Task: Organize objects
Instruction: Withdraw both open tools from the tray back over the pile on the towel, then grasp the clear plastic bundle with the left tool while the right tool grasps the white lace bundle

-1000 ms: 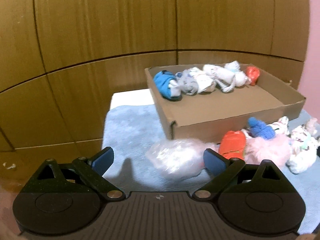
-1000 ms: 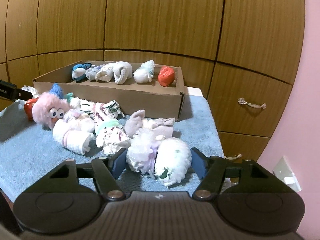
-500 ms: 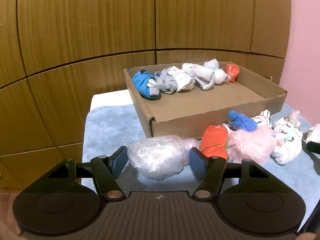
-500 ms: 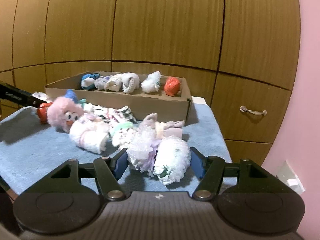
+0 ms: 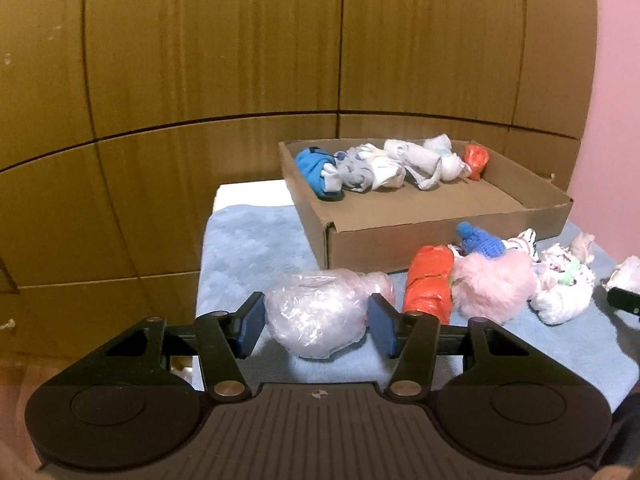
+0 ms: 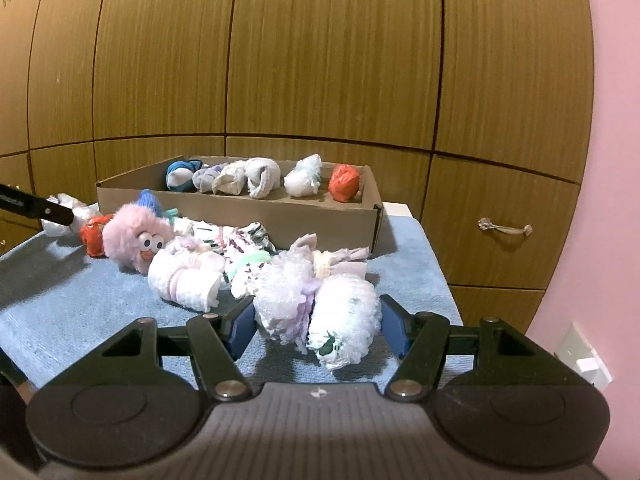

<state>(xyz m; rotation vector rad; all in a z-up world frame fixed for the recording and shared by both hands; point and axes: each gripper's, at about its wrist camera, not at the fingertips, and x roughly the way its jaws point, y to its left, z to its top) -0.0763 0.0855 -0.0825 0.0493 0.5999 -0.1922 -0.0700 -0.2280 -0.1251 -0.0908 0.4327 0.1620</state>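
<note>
Left wrist view takes in the widest ground first: a blue terry towel (image 5: 248, 248) covers the table, and on it sits a shallow brown cardboard box (image 5: 372, 246) with a row of rolled sock bundles (image 5: 384, 166) lined along its far wall. Most of the box floor in front of that row is bare, so the judgement is that the task is partly done and each loose bundle belongs in a second row. Loose items lie on the towel just in front of the box: a fluffy pink toy with googly eyes (image 6: 134, 240), an orange-red rolled bundle (image 5: 428, 284), and others.

The left gripper (image 5: 316, 330) has its fingers spread on either side of a crinkled clear plastic-wrapped bundle (image 5: 320, 314), close but not visibly squeezing it. The right gripper (image 6: 318, 326) likewise brackets a white fuzzy rolled sock bundle with lilac trim (image 6: 320, 312), its blue pads (image 6: 394, 326) right at the edges and not visibly pressing in.

To do this well, each gripper should close across the bundle's middle, firmly enough that the slippery plastic does not slide out, then lift clear of the box wall before setting down beside the existing row.
</note>
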